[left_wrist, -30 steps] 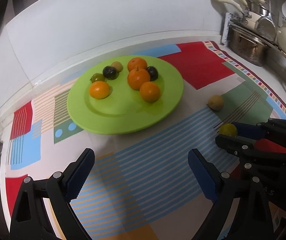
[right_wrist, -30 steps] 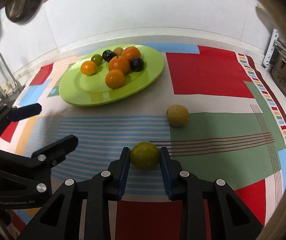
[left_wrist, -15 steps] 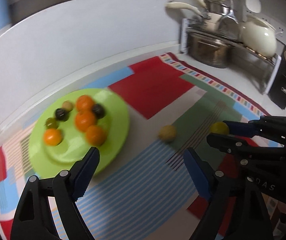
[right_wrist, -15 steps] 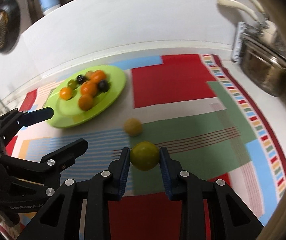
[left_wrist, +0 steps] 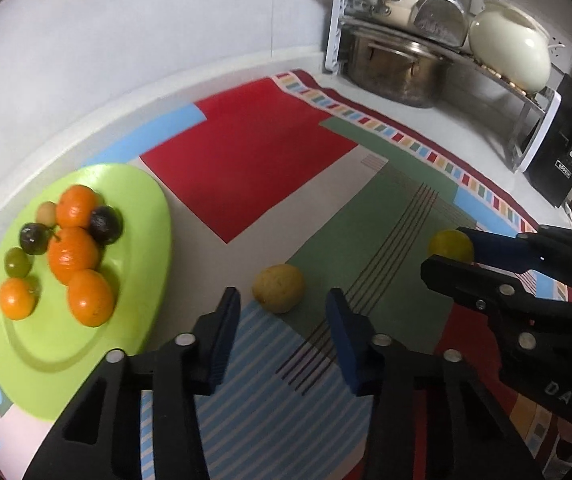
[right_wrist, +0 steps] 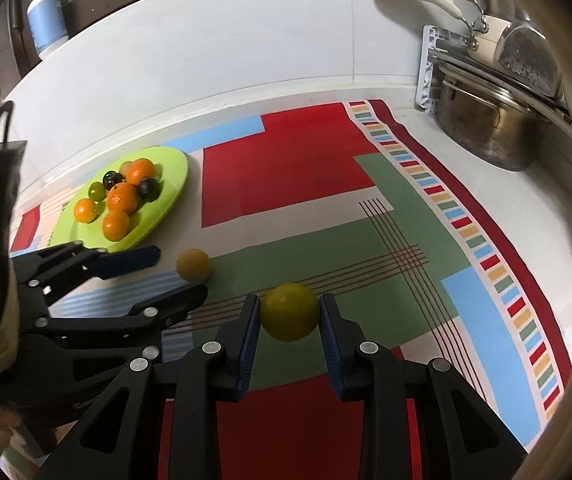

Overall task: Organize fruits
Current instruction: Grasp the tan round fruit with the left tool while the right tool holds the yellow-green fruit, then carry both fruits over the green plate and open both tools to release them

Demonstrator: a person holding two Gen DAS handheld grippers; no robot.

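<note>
Right tool: my right tool [right_wrist: 290, 314] is clamped on a round yellow-green fruit [right_wrist: 289, 312], a blue pad pressed to each side of it, and carries it clear of the cloth.
Left tool: my left tool [left_wrist: 281, 320] holds nothing; its jaws have just been closing and now stand a little apart, with a dull yellow, rough-skinned round fruit [left_wrist: 278, 288] lying just ahead of the tips and in line with the gap, not yet touched by either pad as far as I can tell.
Loose fruit: that dull yellow one sits on the patterned cloth of red, green and blue blocks [left_wrist: 253, 168], near the plate's rim but off it.
Plate: the lime-green round plate [left_wrist: 147, 208] lies at the left of the cloth and already bears four orange mandarins [left_wrist: 73, 255], two dark plum-like fruits [left_wrist: 104, 219], a small green fruit [left_wrist: 17, 263] and a small pale one [left_wrist: 47, 213], all bunched to one side.
Counter: the white counter [right_wrist: 498, 200] under the cloth carries a steel pot [right_wrist: 486, 128] on a rack, well apart from the fruit.
Done: I judge most of the fruit gathered on the plate.
Left: two pieces remain, the one in my right tool and the one ahead of my left; both want setting on the bare part of the plate.
</note>
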